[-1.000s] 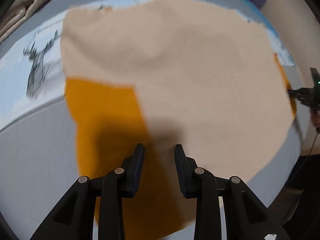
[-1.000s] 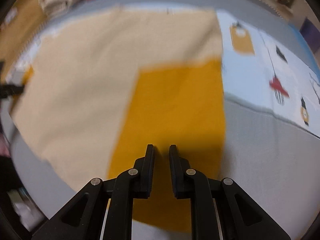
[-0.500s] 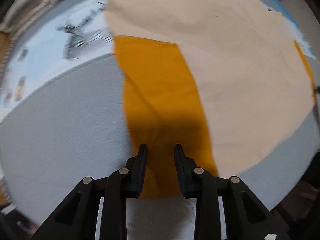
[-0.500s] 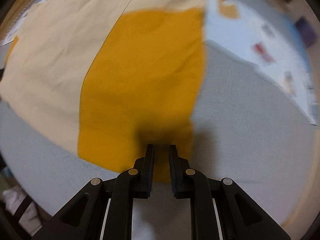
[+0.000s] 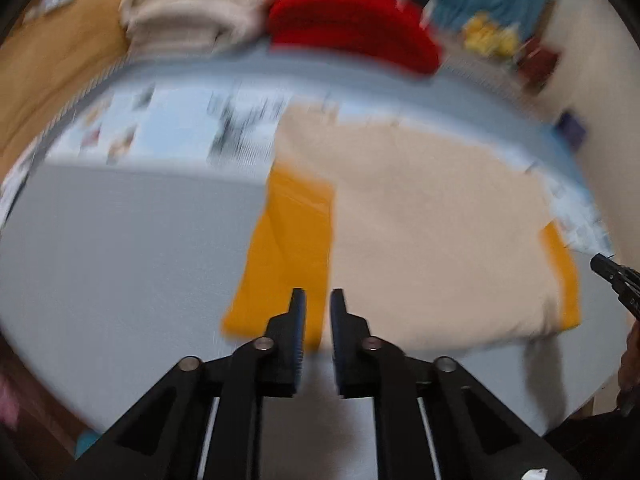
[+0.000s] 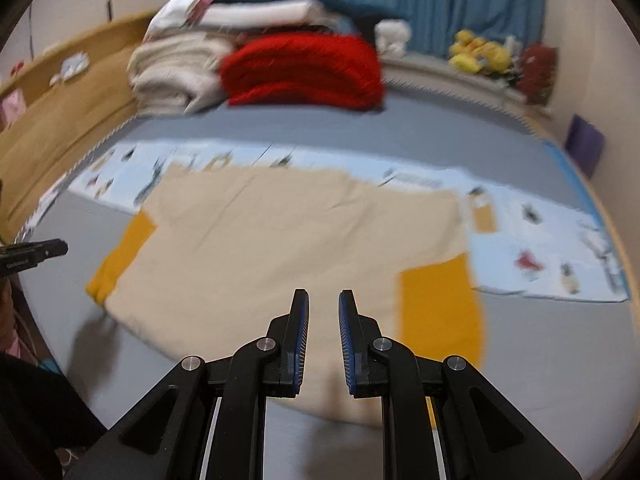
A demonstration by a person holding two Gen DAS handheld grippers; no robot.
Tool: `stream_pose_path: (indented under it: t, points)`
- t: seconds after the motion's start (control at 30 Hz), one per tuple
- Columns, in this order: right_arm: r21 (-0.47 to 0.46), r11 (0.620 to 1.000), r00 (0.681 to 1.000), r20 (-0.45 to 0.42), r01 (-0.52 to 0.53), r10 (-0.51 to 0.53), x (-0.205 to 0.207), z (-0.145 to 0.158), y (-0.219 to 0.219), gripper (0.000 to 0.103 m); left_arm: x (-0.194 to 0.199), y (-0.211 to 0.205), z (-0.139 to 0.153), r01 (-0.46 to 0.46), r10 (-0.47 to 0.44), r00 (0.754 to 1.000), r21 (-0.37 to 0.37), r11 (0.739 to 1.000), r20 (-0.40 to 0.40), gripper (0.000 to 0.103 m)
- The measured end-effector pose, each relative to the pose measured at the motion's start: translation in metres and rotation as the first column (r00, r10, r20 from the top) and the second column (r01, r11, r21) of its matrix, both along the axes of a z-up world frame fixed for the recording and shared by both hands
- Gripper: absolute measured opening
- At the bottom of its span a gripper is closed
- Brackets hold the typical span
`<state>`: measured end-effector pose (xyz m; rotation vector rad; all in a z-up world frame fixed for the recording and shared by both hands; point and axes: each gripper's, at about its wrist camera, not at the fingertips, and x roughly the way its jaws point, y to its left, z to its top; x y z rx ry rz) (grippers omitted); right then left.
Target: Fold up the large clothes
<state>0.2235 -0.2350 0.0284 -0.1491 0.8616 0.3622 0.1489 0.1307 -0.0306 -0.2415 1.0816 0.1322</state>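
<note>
A large beige garment [image 6: 280, 248] lies flat on the grey bed [image 6: 560, 360], with an orange sleeve at each side [image 6: 440, 308] [image 6: 120, 256]. In the left wrist view the same garment [image 5: 432, 232] shows its orange sleeve [image 5: 288, 260] just beyond my fingertips. My left gripper [image 5: 318, 292] hovers above the near hem; its jaws are closing to a narrow gap with nothing between them. My right gripper [image 6: 323, 292] hangs above the near hem too, slightly open and holding nothing. Each gripper shows at the edge of the other's view [image 5: 612, 272] [image 6: 40, 250].
Folded blankets are stacked at the bed's far end, a red one [image 6: 300, 72] beside a cream one [image 6: 176, 76]. A light-blue printed sheet [image 6: 560, 248] lies under the garment's far edge. A wooden board [image 6: 60, 128] runs along the left, yellow plush toys [image 6: 476, 56] sit at the back right.
Both grippers have lifted up and back from the orange sleeves, so the whole garment and the far end of the bed now show. The left jaws have narrowed. The garment stays flat.
</note>
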Motion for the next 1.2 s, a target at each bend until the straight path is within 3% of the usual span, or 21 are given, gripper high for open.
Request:
stream_pose_path:
  t: [0.07, 0.17, 0.23, 0.33, 0.43, 0.53, 0.63, 0.8, 0.83, 1.0, 1.07, 1.2]
  points:
    - [-0.044, 0.999, 0.997, -0.072, -0.030, 0.026, 0.012, -0.036, 0.020, 0.017, 0.005, 0.001, -0.001, -0.031, 0.032, 0.999, -0.090, 0.995, 0.002, 0.008]
    - [-0.115, 0.990, 0.993, -0.092, -0.079, 0.069, 0.018, -0.065, 0.053, 0.017, 0.021, 0.002, -0.009, -0.047, 0.046, 0.999, -0.068, 0.997, -0.019, 0.008]
    - [-0.117, 0.989, 0.992, -0.095, -0.091, 0.080, 0.019, -0.074, 0.064, 0.017, 0.024, 0.004, -0.017, -0.071, 0.066, 0.996, -0.106, 0.992, -0.055, 0.008]
    - [-0.196, 0.975, 0.972, -0.229, -0.101, 0.054, 0.033, -0.116, 0.071, 0.017, 0.026, 0.012, -0.034, -0.127, 0.105, 0.988, -0.199, 0.972, -0.116, 0.008]
    - [-0.265, 0.956, 0.970, -0.236, -0.123, 0.060, 0.038, -0.128, 0.078, 0.017, 0.020, 0.017, -0.051, -0.177, 0.133, 0.976, -0.271, 0.946, -0.173, 0.010]
    - [-0.251, 0.960, 0.968, -0.242, -0.125, 0.063, 0.042, -0.128, 0.077, 0.017, 0.016, 0.021, -0.071, -0.254, 0.162, 0.952, -0.372, 0.893, -0.260, 0.031]
    - [-0.249, 0.958, 0.967, -0.242, -0.141, 0.079, 0.042, -0.126, 0.071, 0.017, 0.012, 0.026, -0.083, -0.335, 0.211, 0.926, -0.424, 0.841, -0.314, 0.044]
    - [-0.251, 0.956, 0.967, -0.240, -0.152, 0.091, 0.042, -0.131, 0.069, 0.017, 0.010, 0.042, -0.101, -0.478, 0.332, 0.871, -0.466, 0.744, -0.363, 0.049]
    - [-0.250, 0.956, 0.967, -0.240, -0.151, 0.090, 0.039, -0.131, 0.070, 0.017, 0.009, 0.046, -0.105, -0.513, 0.364, 0.854, -0.480, 0.712, -0.372, 0.050]
    - [-0.237, 0.960, 0.965, -0.249, -0.147, 0.086, 0.038, -0.131, 0.068, 0.017, 0.006, 0.052, -0.121, -0.599, 0.451, 0.801, -0.527, 0.603, -0.394, 0.050]
    - [-0.231, 0.961, 0.964, -0.252, -0.149, 0.088, 0.039, -0.131, 0.067, 0.017, 0.004, 0.053, -0.122, -0.613, 0.477, 0.790, -0.536, 0.581, -0.385, 0.050]
    - [-0.219, 0.964, 0.962, -0.259, -0.148, 0.089, 0.041, -0.132, 0.063, 0.017, 0.005, 0.047, -0.119, -0.612, 0.508, 0.787, -0.544, 0.574, -0.350, 0.049]
